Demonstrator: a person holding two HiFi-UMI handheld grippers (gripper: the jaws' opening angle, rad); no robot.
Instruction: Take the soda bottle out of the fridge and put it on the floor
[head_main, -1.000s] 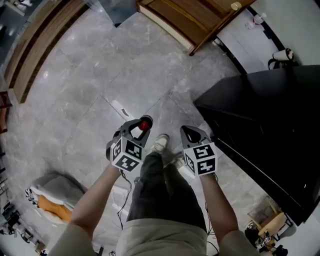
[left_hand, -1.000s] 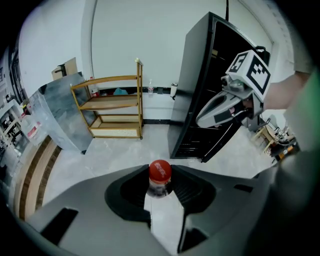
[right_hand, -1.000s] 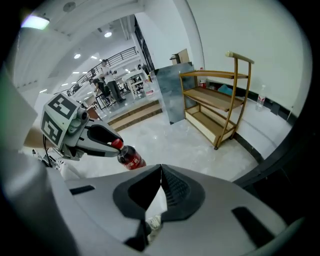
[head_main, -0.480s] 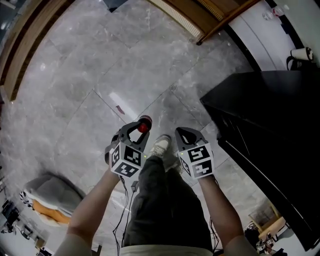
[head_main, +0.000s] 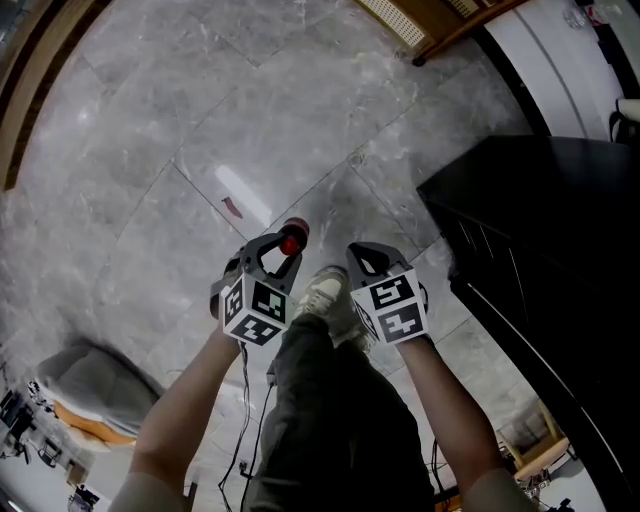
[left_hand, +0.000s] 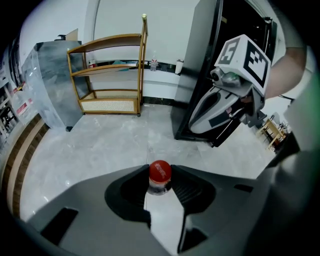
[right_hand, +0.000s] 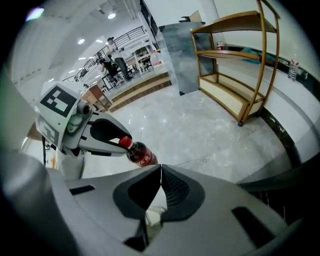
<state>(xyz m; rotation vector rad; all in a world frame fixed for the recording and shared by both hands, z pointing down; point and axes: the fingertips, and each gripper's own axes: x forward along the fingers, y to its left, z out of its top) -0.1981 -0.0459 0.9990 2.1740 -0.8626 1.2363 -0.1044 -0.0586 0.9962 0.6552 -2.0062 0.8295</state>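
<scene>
The soda bottle (right_hand: 138, 153) is dark with a red cap (left_hand: 160, 171) and a red label. My left gripper (left_hand: 160, 175) is shut on its neck, just under the cap. In the head view the left gripper (head_main: 285, 245) hangs above the grey floor with the cap (head_main: 291, 243) at its tips. The bottle's body is hidden below the jaws there. My right gripper (right_hand: 160, 170) is shut with its jaws touching and nothing between them. It hovers beside the left one (head_main: 360, 254). The black fridge (head_main: 545, 250) stands to the right.
The person's legs and a white shoe (head_main: 320, 291) are between the grippers. A wooden shelf (left_hand: 112, 75) stands by the far wall. A grey cushion (head_main: 95, 380) lies on the floor at lower left, and a white strip (head_main: 240, 195) on the tiles ahead.
The floor and the fridge have shifted in the head view as the person moved. Both grippers keep their pose, the left still shut on the bottle.
</scene>
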